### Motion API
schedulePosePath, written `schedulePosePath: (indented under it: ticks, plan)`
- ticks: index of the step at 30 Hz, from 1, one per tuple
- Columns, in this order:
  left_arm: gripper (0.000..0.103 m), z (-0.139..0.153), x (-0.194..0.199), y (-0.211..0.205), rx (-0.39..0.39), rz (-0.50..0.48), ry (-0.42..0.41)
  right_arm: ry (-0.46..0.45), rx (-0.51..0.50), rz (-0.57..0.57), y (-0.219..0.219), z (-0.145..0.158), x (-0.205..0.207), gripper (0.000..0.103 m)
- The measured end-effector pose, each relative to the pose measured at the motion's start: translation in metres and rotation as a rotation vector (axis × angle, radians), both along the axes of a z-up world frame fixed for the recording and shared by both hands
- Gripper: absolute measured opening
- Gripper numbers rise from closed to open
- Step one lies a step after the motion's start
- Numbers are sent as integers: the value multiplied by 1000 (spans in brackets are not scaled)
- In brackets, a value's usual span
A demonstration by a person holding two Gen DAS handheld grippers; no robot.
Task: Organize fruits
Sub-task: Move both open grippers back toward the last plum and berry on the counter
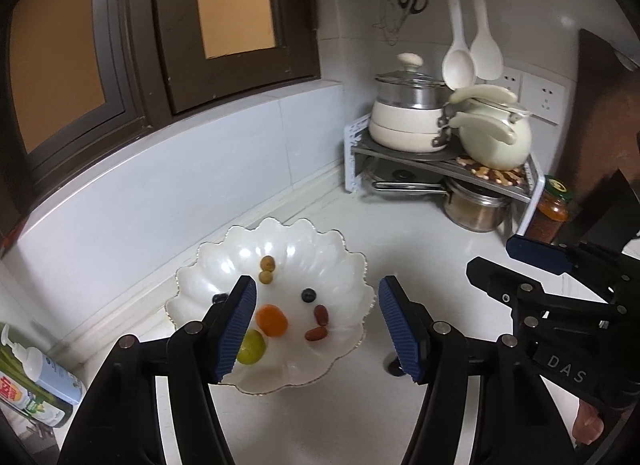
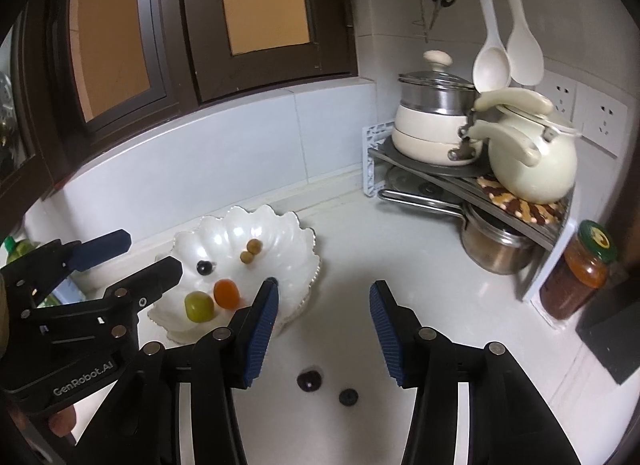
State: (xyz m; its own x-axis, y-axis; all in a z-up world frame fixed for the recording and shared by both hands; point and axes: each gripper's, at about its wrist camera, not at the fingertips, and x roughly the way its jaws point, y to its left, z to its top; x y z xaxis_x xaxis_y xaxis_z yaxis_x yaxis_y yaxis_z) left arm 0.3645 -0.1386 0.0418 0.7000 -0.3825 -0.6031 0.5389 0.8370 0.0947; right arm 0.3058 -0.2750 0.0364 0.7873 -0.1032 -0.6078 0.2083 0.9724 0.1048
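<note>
A white scalloped dish (image 1: pixel 352 261) stands on the white counter by the back wall. In it lie an orange fruit (image 1: pixel 272 320), a green fruit (image 1: pixel 251 347), a blueberry (image 1: pixel 308 296), two red dates (image 1: pixel 320 315) and two small olive-brown fruits (image 1: pixel 267 264). My left gripper (image 1: pixel 318 287) hovers open over the dish, empty. In the right wrist view, my right gripper (image 2: pixel 324 289) is open and empty over bare counter, right of the dish (image 2: pixel 280 221). Two dark berries (image 2: pixel 309 380) lie on the counter below it. Each gripper shows in the other's view (image 1: pixel 491 254) (image 2: pixel 154 251).
A corner rack (image 2: pixel 440 181) at the back right carries cream pots and a kettle (image 2: pixel 532 157), with a steel pot underneath. A sauce jar (image 2: pixel 576 277) stands beside it. Bottles (image 1: pixel 36 385) lie at the left edge. Window frames rise behind the counter.
</note>
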Motion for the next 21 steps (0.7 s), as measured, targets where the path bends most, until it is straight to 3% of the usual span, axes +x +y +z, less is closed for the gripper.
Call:
schedulePosePath:
  ticks: [8,21]
  plan:
    - [63,-4,-23,-3,13,-40,-52,2,15,-26,-5,-9,-21,49]
    - [63,-27,-52,2,3,-104,-65,1,-3,-53,-2,-27,-54,49]
